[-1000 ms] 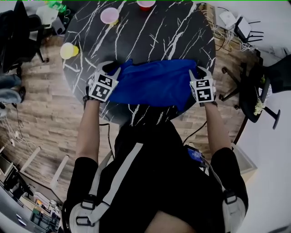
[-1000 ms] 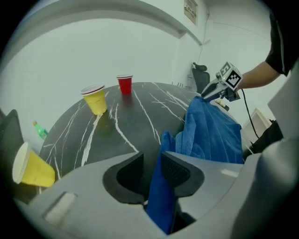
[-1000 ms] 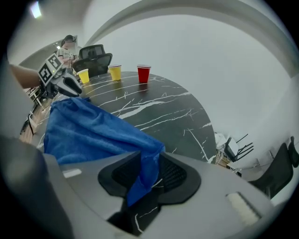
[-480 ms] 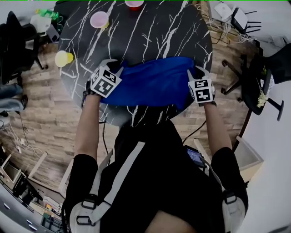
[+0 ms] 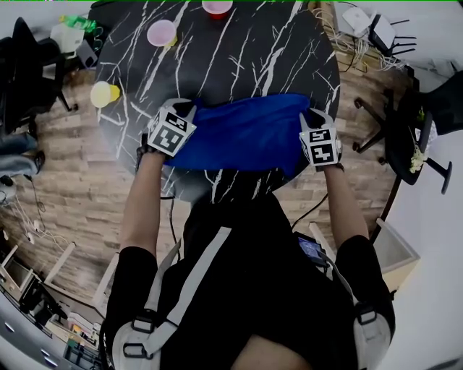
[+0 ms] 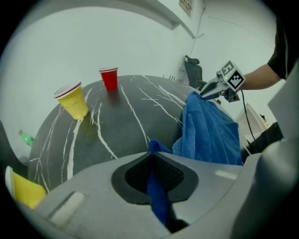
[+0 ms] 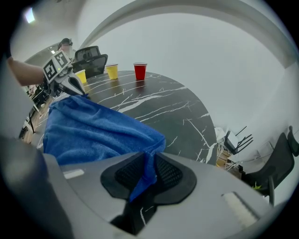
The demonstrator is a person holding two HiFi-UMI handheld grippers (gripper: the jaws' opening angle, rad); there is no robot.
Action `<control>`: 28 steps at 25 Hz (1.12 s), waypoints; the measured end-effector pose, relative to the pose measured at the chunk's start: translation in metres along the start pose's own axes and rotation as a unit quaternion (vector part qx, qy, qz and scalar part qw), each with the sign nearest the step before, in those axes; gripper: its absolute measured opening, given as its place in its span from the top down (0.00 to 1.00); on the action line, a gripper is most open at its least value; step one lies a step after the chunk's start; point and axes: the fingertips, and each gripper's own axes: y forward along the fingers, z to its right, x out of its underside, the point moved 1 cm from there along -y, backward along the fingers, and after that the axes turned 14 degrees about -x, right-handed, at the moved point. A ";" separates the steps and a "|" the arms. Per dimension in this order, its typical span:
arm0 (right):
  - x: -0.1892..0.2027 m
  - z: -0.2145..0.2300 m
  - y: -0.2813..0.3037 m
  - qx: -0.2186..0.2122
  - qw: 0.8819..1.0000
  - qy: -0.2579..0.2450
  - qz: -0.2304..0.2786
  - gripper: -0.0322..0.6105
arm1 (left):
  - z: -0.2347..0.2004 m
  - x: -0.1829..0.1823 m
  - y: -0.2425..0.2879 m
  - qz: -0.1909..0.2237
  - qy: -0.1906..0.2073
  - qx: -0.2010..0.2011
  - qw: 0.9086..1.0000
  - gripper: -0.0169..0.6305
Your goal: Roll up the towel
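Observation:
A blue towel (image 5: pixel 246 134) lies spread across the near part of the round black marble table (image 5: pixel 239 50), its near edge hanging over the rim. My left gripper (image 5: pixel 185 110) sits at the towel's left end. Its jaws have just been closing and now pinch a towel corner (image 6: pixel 154 148) between the pads. My right gripper (image 5: pixel 312 115) is at the towel's right end. Its jaws have also just been closing, and they clamp a fold of towel (image 7: pixel 148 161). Between the two grippers the cloth (image 7: pixel 93 128) hangs bunched and slightly raised.
A yellow cup (image 5: pixel 103 94) stands at the table's left edge, with a pink cup (image 5: pixel 160 32) and a red cup (image 5: pixel 217 7) at the far side. Office chairs (image 5: pixel 405 137) stand right and left of the table on the wooden floor.
The left gripper has edged a little to the right onto the towel's left corner. The right gripper has stayed at the right corner, and the towel has barely shifted.

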 end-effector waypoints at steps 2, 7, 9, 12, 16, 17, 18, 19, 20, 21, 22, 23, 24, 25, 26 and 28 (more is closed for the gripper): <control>-0.001 0.001 0.000 0.002 1.000 -0.004 -0.003 0.83 | -0.013 0.003 -0.001 -0.003 -0.008 -0.025 1.000 0.95; -0.005 0.007 0.002 0.007 1.000 -0.008 -0.003 0.84 | -0.055 0.014 -0.006 -0.010 -0.034 -0.100 0.994 0.94; -0.009 0.010 0.002 0.011 1.000 -0.007 -0.005 0.85 | -0.073 0.020 -0.010 -0.014 -0.049 -0.128 0.990 0.94; -0.013 0.017 0.003 0.020 1.000 -0.010 -0.004 0.87 | -0.097 0.029 -0.016 -0.021 -0.065 -0.152 0.986 0.94; -0.015 0.024 0.004 0.023 1.000 -0.009 -0.008 0.89 | -0.118 0.040 -0.025 -0.023 -0.082 -0.184 0.979 0.94; -0.016 0.025 0.004 0.023 1.000 -0.008 -0.007 0.89 | -0.123 0.043 -0.027 -0.023 -0.086 -0.196 0.977 0.94; -0.017 0.025 0.004 0.023 1.000 -0.006 -0.006 0.89 | -0.129 0.046 -0.029 -0.022 -0.092 -0.208 0.974 0.94; -0.019 0.025 0.004 0.023 1.000 -0.004 -0.004 0.90 | -0.135 0.048 -0.031 -0.021 -0.098 -0.219 0.971 0.94; -0.020 0.026 0.003 0.024 1.000 -0.003 -0.001 0.90 | -0.140 0.049 -0.032 -0.018 -0.104 -0.228 0.968 0.94; -0.021 0.028 0.003 0.028 1.000 -0.002 0.001 0.90 | -0.143 0.050 -0.034 -0.016 -0.109 -0.234 0.966 0.94; -0.021 0.031 0.002 0.032 0.999 0.000 0.003 0.90 | -0.146 0.050 -0.035 -0.015 -0.113 -0.237 0.965 0.94; -0.022 0.034 0.000 0.035 0.999 0.004 0.005 0.90 | -0.148 0.049 -0.036 -0.013 -0.116 -0.239 0.964 0.94; -0.024 0.037 -0.001 0.037 0.999 0.010 0.009 0.90 | -0.150 0.049 -0.036 -0.013 -0.117 -0.240 0.964 0.94; -0.025 0.041 -0.002 0.039 0.999 0.014 0.014 0.90 | -0.151 0.048 -0.036 -0.012 -0.117 -0.242 0.963 0.94; -0.027 0.045 -0.003 0.041 0.999 0.018 0.019 0.90 | -0.153 0.047 -0.036 -0.011 -0.118 -0.244 0.963 0.94; -0.031 0.050 -0.005 0.045 0.998 0.025 0.028 0.90 | -0.158 0.048 -0.036 -0.009 -0.124 -0.248 0.961 0.94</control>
